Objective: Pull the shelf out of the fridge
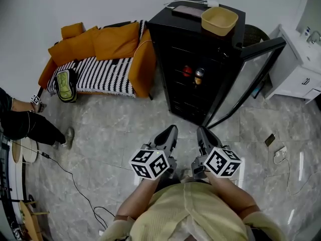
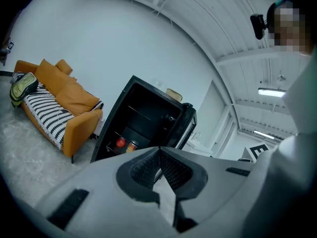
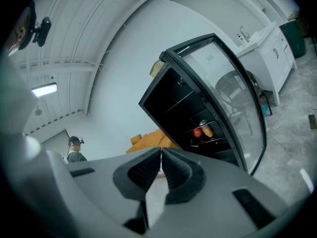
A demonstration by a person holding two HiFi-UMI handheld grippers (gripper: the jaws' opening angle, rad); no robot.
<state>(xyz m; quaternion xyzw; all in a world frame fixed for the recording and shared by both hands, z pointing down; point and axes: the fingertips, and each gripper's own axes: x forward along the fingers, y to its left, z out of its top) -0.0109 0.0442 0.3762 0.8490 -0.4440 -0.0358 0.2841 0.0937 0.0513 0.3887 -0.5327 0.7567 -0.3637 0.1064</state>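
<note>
A small black fridge (image 1: 193, 59) stands ahead with its glass door (image 1: 246, 79) swung open to the right. Inside, a wire shelf (image 1: 193, 82) carries a red can (image 1: 186, 71) and an orange can (image 1: 199, 76). The fridge (image 2: 143, 123) with both cans shows in the left gripper view and the fridge (image 3: 193, 113) in the right gripper view too. My left gripper (image 1: 172, 130) and right gripper (image 1: 201, 132) hover side by side over the floor, short of the fridge. Both are shut with nothing between the pads.
A tan bowl (image 1: 219, 20) and a flat device sit on the fridge top. An orange sofa (image 1: 100, 59) with a striped throw stands to the left, a white cabinet (image 1: 298, 64) to the right. A person (image 1: 22, 122) sits at the far left. Cables lie on the floor.
</note>
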